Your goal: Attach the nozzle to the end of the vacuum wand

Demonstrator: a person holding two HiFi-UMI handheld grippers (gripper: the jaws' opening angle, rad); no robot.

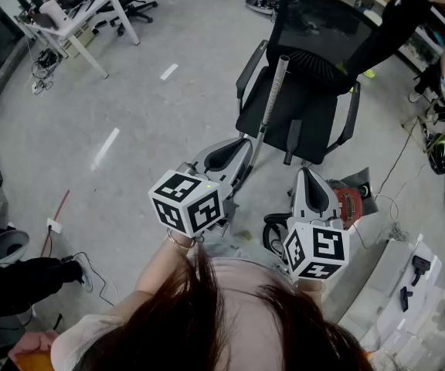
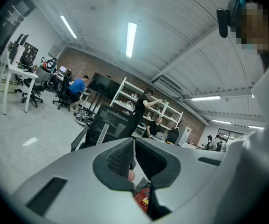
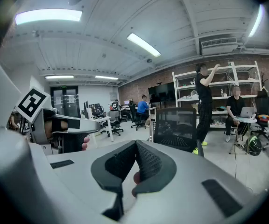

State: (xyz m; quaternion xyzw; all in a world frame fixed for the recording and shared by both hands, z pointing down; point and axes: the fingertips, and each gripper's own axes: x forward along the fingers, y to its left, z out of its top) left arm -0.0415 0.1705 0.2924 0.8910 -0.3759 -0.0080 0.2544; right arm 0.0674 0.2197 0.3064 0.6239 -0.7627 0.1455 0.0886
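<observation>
A grey vacuum wand (image 1: 273,103) leans upright against the seat of a black office chair (image 1: 307,91) ahead of me. It also shows as a pale tube in the left gripper view (image 2: 102,132) and at the chair's left edge in the right gripper view (image 3: 150,125). A red vacuum body (image 1: 351,201) lies on the floor by the chair's base, right of my right gripper. I cannot pick out the nozzle. My left gripper (image 1: 240,144) and right gripper (image 1: 307,175) hover side by side short of the chair. Both are shut with nothing between their pads (image 2: 120,157) (image 3: 148,160).
A white table (image 1: 76,18) with office chairs stands far back left. Cables and a power strip (image 1: 52,226) lie on the floor at left. White boxes (image 1: 416,284) sit at the lower right. People stand and sit by the shelves (image 3: 209,101) beyond the chair.
</observation>
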